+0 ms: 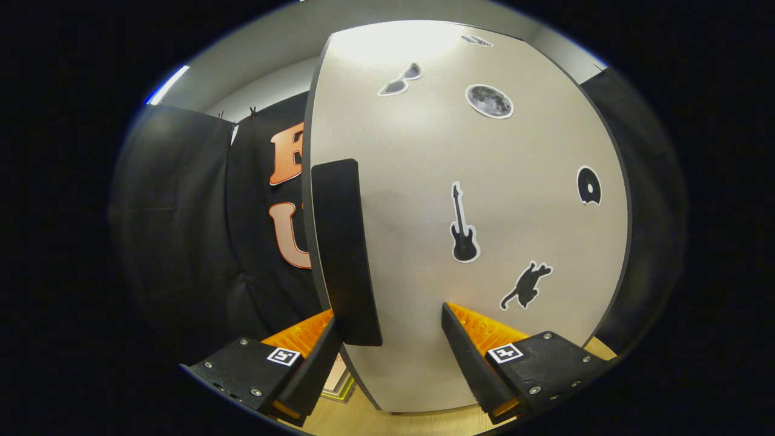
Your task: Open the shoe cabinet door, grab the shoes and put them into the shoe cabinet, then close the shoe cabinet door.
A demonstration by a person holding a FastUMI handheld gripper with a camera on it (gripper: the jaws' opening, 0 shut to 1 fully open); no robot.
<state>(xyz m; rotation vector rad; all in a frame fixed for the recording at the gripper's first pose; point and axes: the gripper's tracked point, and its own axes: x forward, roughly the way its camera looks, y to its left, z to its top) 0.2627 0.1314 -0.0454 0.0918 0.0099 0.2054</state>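
Facing the shoe cabinet door [472,242] at close range, the gripper [390,348] stands released, its fingers spread and pressing on nothing. The left finger sits just beside the black handle [345,254], which runs upright along the door's left edge, and the right finger lies over the door face; this spacing puts the handle and the door edge between the fingers, which suits a pull on that edge. Whether the door is slightly ajar or fully shut cannot be told. The door panel is a flat pale grey with a dark rim and carries stickers: a guitar [464,227], a cat [527,284], a moon [489,100], sunglasses [401,80]. A light wooden floor [363,421] shows beneath the gripper. Black cloth [181,230] walls the booth behind the cabinet.
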